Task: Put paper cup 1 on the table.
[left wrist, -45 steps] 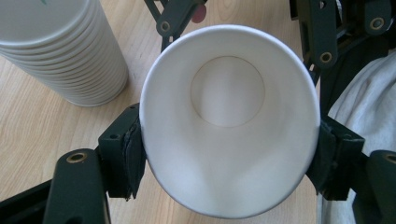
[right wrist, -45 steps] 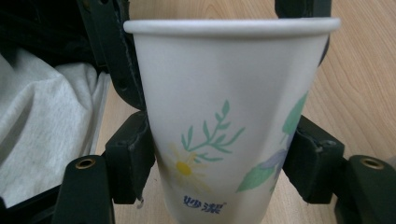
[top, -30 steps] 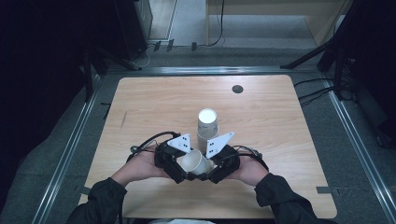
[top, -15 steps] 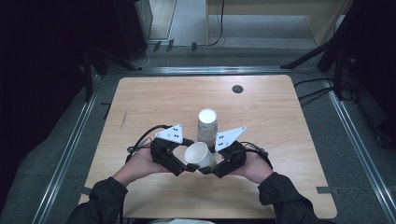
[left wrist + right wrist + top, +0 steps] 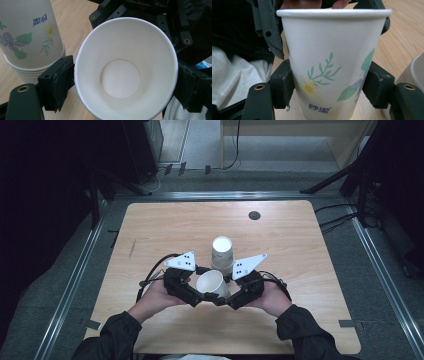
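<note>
**Cup drawn off stack, tilted**

Single paper cup (image 5: 211, 283) lifted clear of the inverted cup stack (image 5: 221, 252) and pulled toward the counter's near edge. Now tipped, mouth facing the left tool (image 5: 202, 296). Both tools spread apart and lowered. Left tool's jaws just closing slightly around the rim; right tool (image 5: 226, 298) clamped on the wall.

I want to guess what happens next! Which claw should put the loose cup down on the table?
Probably the right claw: its pads clamp the loose cup on both sides. The left claw just opened, only bracketing the rim.
</note>
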Tool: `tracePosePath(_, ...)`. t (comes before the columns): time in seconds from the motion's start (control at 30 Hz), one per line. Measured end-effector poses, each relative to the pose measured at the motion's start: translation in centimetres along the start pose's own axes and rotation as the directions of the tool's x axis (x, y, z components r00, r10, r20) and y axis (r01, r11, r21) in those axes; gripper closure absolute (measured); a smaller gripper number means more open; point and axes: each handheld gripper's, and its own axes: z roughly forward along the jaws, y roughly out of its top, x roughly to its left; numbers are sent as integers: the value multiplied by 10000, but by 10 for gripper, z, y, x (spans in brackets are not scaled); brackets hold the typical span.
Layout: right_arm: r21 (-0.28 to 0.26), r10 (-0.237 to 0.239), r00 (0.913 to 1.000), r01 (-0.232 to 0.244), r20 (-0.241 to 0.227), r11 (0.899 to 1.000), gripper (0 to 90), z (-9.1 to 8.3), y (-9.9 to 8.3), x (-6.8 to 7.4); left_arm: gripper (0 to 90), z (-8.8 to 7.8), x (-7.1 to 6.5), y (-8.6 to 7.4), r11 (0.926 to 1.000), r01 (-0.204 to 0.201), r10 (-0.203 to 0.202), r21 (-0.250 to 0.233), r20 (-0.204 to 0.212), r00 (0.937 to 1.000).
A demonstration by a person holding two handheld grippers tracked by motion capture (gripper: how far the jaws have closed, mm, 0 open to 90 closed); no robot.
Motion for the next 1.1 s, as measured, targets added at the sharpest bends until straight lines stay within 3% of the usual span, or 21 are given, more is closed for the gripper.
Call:
tracePosePath(0.2,-273,144,9998,-149,-170,9995,333,0,1,0,141,0,0,0,9985,234,-231,-498,72,9997)
tracePosePath(0.4,-337,207,9995,-215,-239,9992,334,0,1,-1,211,1,1,-1,9981,281,-256,-549,463,9986)
tracePosePath(0.63,-422,211,9995,-221,-235,9989,339,-1,1,-1,231,-1,-1,0,9976,147,-127,-680,291,9995)
tracePosePath(1.1,-196,373,9987,-380,-360,9991,310,2,2,0,282,-4,-4,2,9992,-227,235,-339,228,9995)
